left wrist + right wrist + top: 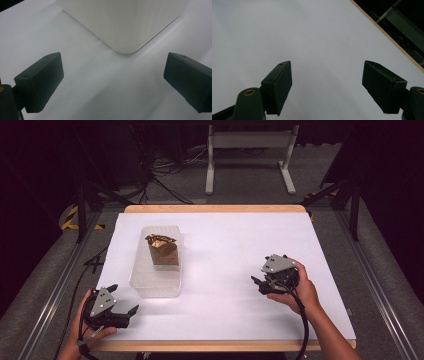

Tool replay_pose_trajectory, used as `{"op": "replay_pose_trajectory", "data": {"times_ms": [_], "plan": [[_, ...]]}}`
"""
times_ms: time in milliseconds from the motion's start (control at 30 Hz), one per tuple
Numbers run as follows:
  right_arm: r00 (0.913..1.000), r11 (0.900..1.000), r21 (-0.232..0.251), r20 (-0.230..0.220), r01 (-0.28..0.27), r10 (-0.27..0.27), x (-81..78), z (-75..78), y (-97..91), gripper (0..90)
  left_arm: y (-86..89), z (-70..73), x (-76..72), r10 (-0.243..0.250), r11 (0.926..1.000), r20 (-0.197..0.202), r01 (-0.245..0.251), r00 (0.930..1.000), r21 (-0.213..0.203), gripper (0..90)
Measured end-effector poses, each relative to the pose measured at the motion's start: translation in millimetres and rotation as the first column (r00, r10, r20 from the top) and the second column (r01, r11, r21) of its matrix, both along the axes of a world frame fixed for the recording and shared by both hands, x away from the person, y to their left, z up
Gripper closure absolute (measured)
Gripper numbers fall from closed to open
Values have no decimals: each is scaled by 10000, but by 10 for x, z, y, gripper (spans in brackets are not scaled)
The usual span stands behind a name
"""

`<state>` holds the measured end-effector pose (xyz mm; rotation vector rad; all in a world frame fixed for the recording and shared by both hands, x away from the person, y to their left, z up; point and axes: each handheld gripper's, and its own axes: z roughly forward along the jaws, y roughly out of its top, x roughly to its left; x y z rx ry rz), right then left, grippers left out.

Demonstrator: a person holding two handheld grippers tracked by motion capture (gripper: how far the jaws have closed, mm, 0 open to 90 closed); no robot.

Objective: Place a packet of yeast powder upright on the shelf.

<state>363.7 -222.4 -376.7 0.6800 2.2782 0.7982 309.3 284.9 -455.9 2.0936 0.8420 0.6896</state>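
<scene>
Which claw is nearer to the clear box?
The left claw: the clear box stands just ahead of it, while the right claw is across the table.

Lab recording bay, white-topped table, black curtains, floor cables, metal frame stand

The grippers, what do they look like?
Each gripper, left and right, is black, with a grey three-cornered plate on top that has small holes. Each has two flat, blocky black jaws, and the fingers carry tiny screw holes, with a brass-coloured ring near the base. A black cable trails from the right gripper along the person's forearm.
</scene>
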Motion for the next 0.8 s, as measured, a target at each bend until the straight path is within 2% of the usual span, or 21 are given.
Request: {"op": "replay_pose_trajectory", "data": {"times_ms": [67,167,467,700,800], "plan": [[9999,9999,-83,22,142,-142,-23,-28,-49,234,-2,-4,-2,8,10000,-42,-9,10000,-97,37],[9996,9996,-60,12,268,-268,-56,-66,-127,230,-3,-4,1,-15,10000,-8,15,10000,45,37],[9986,9986,-82,-124,517,-518,-169,-159,-327,226,-9,-7,2,-18,10000,-31,18,10000,56,38],[9974,9972,217,-113,716,-714,-277,-219,-504,221,-7,-8,1,-25,10000,-28,25,10000,26,38],[9980,9975,329,-127,619,-615,-327,-247,-569,212,-8,-6,1,-27,10000,-25,28,10000,27,38]]}}
